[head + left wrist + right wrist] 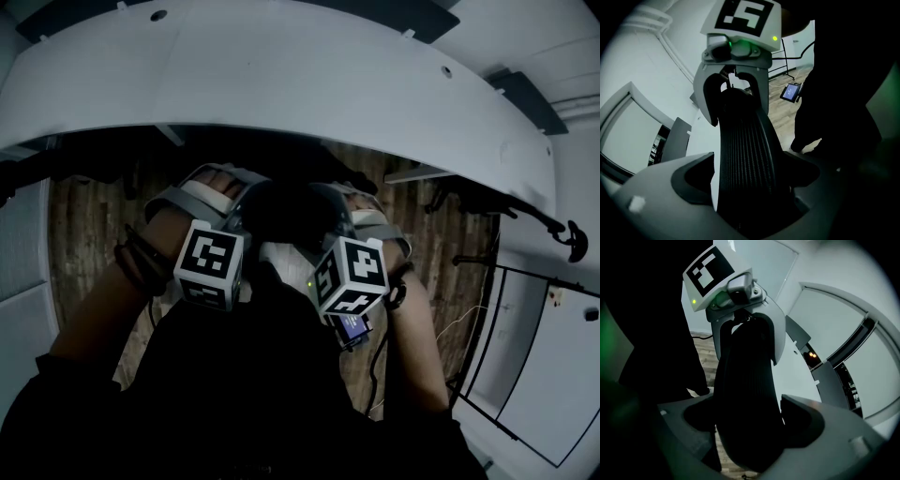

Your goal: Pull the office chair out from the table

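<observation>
Claws: two, the left claw (752,176) and the right claw (750,420), both pointing steeply down with their jaws wide apart.
Between the left jaws: the ribbed black backrest (745,150) of the office chair (281,211); a sliver of white shows between the mesh and one jaw, so nothing is pinched.
Between the right jaws: the same backrest edge, loose in the gap, with neither pad pressing on it.
Chair's place: its top edge runs from one claw to the other, and each claw sees its fellow straddling that edge just ahead. Beyond both claws lies the curved white counter (281,84).
Hidden: the chair's seat and base, lost in shadow beneath the claws and under the counter's rim; the person's dark clothing fills the side behind the claws.
Hard to make out: a small lit screen (790,92) past the left claw, too small to read.
Floor: wood planks (89,225) show below and to either side of the claws.
Counts: one chair, one counter, two marker cubes (211,262), two forearms (412,347), one dark wristband (141,258) behind the left claw.
</observation>
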